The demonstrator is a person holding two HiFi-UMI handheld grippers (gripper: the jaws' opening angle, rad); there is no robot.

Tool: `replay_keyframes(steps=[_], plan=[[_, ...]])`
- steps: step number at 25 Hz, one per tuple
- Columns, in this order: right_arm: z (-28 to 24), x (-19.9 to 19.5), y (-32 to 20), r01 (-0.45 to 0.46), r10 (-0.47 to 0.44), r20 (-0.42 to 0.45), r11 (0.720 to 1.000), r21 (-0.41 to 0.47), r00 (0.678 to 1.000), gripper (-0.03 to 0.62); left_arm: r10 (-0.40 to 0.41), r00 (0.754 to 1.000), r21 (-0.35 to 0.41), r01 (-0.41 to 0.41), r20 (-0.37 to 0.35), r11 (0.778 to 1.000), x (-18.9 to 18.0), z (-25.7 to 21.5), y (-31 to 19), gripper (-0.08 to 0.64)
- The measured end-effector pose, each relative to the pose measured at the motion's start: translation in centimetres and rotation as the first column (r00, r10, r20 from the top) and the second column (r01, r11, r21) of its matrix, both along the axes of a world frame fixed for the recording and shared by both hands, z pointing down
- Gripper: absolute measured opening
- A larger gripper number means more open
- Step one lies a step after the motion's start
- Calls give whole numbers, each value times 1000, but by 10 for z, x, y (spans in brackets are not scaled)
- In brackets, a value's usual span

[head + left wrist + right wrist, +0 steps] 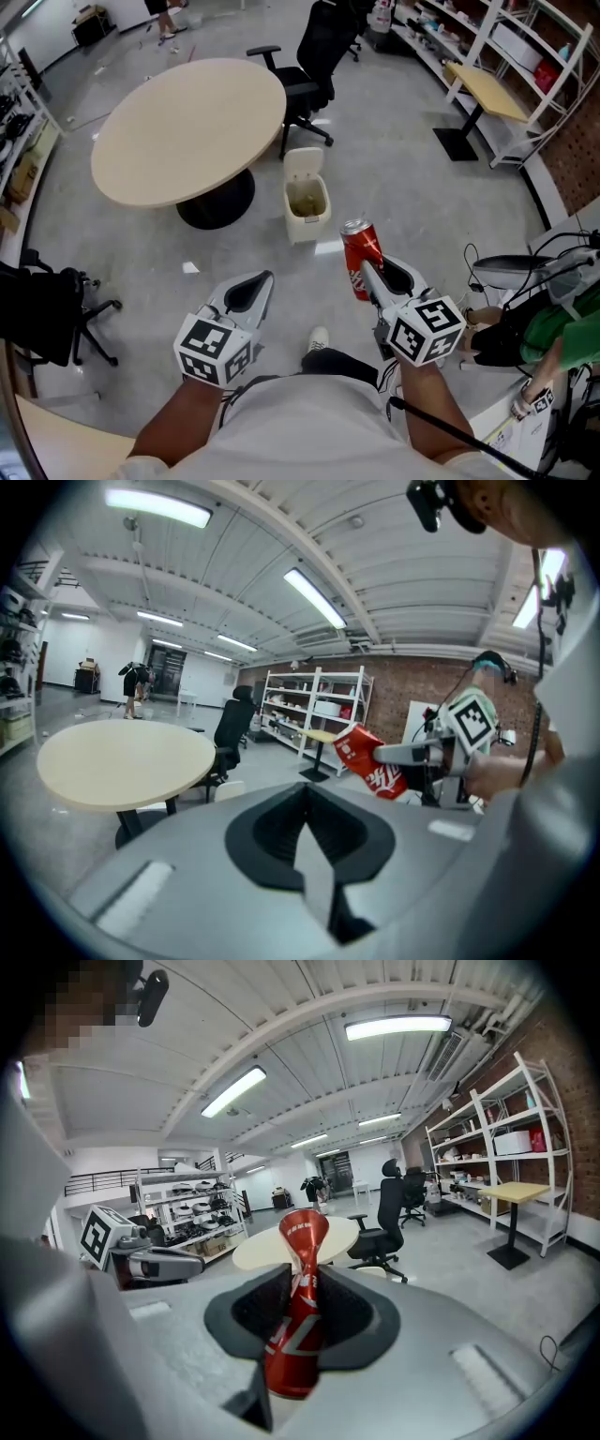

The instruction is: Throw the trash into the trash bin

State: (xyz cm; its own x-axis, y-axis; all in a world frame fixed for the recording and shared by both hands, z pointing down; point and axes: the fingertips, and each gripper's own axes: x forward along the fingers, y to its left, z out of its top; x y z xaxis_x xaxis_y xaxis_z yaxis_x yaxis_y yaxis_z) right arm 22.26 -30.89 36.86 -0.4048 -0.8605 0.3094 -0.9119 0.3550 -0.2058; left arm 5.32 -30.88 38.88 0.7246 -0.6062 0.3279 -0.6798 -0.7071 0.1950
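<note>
The right tongs (367,270) are clamped across the middle of the red can (356,248) (pinched at the waist: I judge it thin, light, dentable and slick, so this mid-body hold suits), in the air short of the open trash bin (305,225) on the floor. The left tongs (255,289) are closed on nothing.

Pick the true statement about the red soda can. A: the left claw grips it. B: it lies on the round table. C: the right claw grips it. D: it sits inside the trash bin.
C: the right claw is clamped on the red soda can, above the floor.
</note>
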Motion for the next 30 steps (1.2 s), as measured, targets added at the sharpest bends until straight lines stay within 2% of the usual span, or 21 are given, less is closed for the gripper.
replay_keyframes(steps=[13, 19, 30], plan=[[5, 55, -67, 74, -74, 16, 997, 0, 997, 89, -71, 997, 7, 71, 22, 997, 50, -7, -61, 8], [9, 77, -84, 76, -76, 34, 997, 1, 996, 89, -50, 998, 8, 49, 49, 999, 78, -6, -73, 8], [13, 102, -90, 57, -57, 62, 998, 2, 996, 89, -14, 995, 0, 14, 98, 1000, 101, -2, -84, 8]])
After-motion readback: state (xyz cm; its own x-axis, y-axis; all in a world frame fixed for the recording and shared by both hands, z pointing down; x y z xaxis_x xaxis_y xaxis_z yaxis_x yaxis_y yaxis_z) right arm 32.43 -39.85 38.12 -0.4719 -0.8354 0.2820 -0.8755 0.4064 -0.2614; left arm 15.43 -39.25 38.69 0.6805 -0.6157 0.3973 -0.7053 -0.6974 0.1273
